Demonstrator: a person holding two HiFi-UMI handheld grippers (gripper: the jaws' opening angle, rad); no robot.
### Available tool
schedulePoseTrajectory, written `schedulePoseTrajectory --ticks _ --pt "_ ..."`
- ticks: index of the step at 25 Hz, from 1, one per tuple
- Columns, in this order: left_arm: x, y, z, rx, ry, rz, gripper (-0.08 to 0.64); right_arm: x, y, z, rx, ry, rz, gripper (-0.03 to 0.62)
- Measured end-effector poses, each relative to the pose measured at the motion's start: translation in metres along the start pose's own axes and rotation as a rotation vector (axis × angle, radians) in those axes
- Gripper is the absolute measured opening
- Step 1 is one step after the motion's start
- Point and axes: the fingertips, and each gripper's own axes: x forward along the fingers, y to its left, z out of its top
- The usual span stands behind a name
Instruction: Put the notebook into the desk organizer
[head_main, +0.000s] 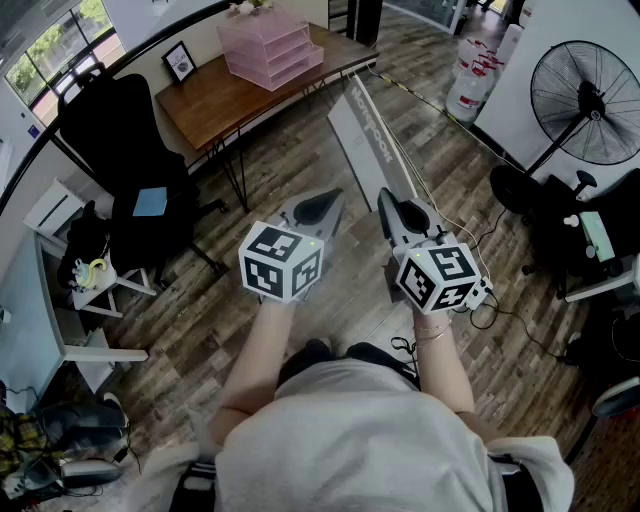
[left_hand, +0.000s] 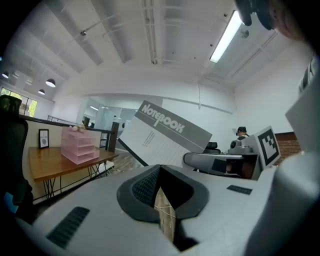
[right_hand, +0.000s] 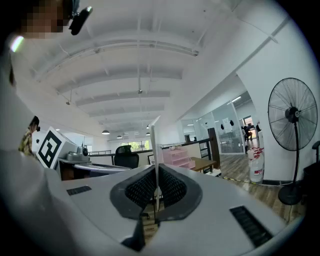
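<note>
You are pinching the notebook (head_main: 362, 140) by its near edge in the right tongs (head_main: 398, 215), whose jaws are pressing almost together on the thin cover; in the right gripper view it is showing as a narrow upright sliver between the pads. Gripping at that end is leaving most of the cover sticking out away from you over the wooden floor (head_main: 300, 160), free to lead into a slot. The left tongs (head_main: 320, 206) are hanging just left of it with jaws closed and nothing between them, apparently waiting to steady the loose end. In the left gripper view the cover is tilting across the frame, and a grey band along its top edge is showing the word "NOTEBOOK" in white capitals; the fine lines printed beneath are too small to read. Farther off, the pink desk organizer (head_main: 270, 48) is sitting on the wooden table (head_main: 210, 100), well apart from the notebook, so the carry is looking not yet finished. You are probably needing to walk closer before lining up a drawer. A small framed picture (head_main: 180, 62) is standing left of the organizer, its print illegible.
</note>
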Motion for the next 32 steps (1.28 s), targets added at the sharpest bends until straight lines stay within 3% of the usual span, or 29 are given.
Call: schedulePoseTrajectory --ticks 8,17,32 --pt "0.005 0.006 -0.018 -0.042 0.036 -0.012 0.011 0.000 0.003 -0.029 0.026 0.076 -0.003 0.020" --pt "0.005 0.005 -0.022 0.010 0.058 -0.015 0.011 0.005 0.014 -0.033 0.030 0.081 0.021 0.020" --pt "-0.006 0.031 -0.025 0.099 0.048 -0.019 0.011 0.020 0.028 -0.053 0.115 0.067 0.009 0.020"
